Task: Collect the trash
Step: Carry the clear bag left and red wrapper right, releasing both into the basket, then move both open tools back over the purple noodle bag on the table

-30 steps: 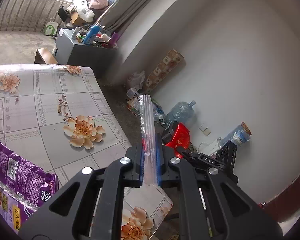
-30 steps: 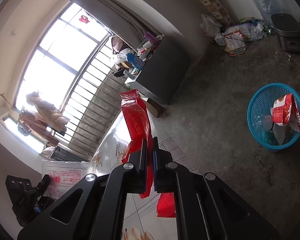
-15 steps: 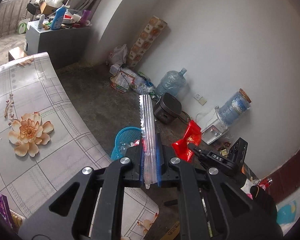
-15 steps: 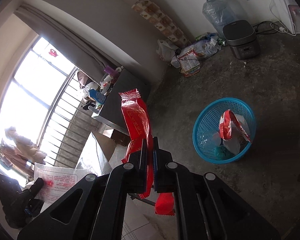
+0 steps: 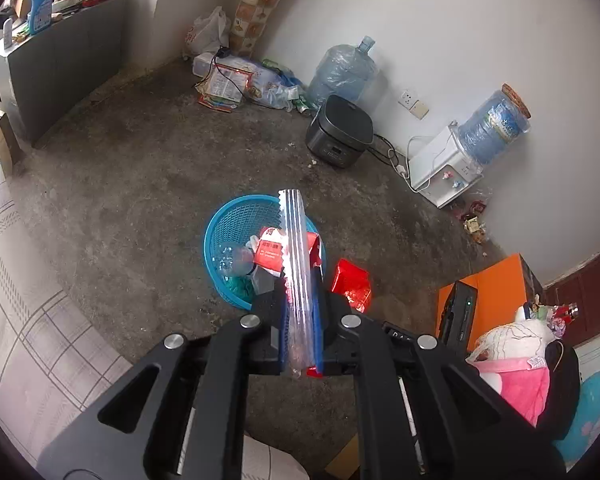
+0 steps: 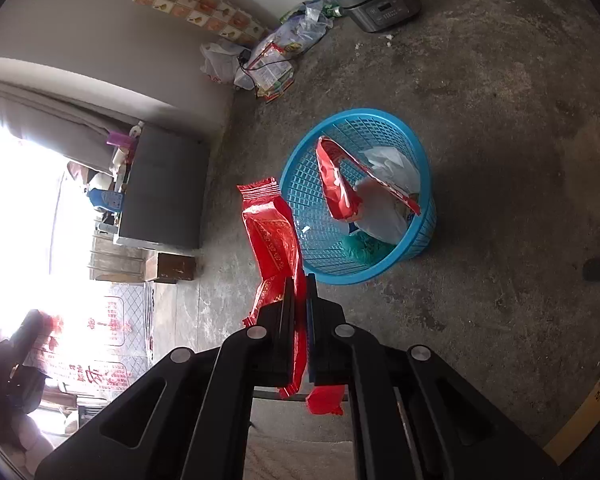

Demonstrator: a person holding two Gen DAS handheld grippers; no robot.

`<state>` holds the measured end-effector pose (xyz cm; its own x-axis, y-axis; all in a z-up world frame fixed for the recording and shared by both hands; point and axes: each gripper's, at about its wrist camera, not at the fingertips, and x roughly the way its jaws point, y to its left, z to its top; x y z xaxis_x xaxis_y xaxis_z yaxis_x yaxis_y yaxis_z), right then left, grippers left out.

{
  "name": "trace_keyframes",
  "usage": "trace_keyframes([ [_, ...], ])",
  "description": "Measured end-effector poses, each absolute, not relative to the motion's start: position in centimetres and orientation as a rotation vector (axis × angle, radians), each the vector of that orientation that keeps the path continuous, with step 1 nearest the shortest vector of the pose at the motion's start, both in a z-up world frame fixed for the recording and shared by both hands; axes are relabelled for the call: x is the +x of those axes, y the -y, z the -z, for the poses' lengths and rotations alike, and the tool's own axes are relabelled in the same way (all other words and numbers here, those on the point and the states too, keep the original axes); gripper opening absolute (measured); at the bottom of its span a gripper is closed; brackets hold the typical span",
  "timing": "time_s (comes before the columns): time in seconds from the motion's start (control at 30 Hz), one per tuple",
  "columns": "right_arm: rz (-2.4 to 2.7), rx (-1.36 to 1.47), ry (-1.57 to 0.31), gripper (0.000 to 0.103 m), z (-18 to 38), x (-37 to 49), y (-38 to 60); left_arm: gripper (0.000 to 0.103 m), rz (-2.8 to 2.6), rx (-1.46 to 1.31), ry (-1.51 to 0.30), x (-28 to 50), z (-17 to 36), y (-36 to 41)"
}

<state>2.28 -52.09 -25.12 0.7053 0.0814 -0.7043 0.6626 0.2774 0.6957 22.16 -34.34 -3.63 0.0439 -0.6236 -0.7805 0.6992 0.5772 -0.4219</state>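
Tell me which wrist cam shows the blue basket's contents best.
Right wrist. The blue basket sits unobstructed, with a red wrapper, white bag and green wad visible inside. In the left wrist view, the clear wrapper held by the left gripper crosses the basket and hides part of it.

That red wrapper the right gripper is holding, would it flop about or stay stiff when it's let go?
The red wrapper looks floppy: it bends and creases above the right gripper. It seems thin, empty film, so probably very light, and might flutter rather than drop straight toward the blue basket. Its glossy surface could be slippery.
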Motion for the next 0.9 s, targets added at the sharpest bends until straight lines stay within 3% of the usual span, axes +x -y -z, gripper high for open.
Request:
trace_keyframes([
  [0.37,0.538,1.433,-0.909,0.005,35.9,8.3,58.0,0.008,0.962,0.348,-1.244,25.2,12.9,47.0],
  [0.67,0.627,1.240,-0.920,0.006,36.8,13.8,62.9,0.009,0.955,0.408,-1.238,27.1,17.4,50.4],
  [0.73,0.604,1.220,-0.966,0.010,37.5,14.6,63.3,0.020,0.958,0.415,-1.249,27.3,18.1,51.0],
  [0.8,0.602,1.192,-1.027,0.035,37.9,14.9,63.4,0.029,0.949,0.417,-1.257,27.6,18.6,51.4],
  [0.9,0.609,1.139,-1.038,0.049,37.4,14.2,63.1,0.036,0.955,0.386,-1.268,27.8,18.3,51.0],
])
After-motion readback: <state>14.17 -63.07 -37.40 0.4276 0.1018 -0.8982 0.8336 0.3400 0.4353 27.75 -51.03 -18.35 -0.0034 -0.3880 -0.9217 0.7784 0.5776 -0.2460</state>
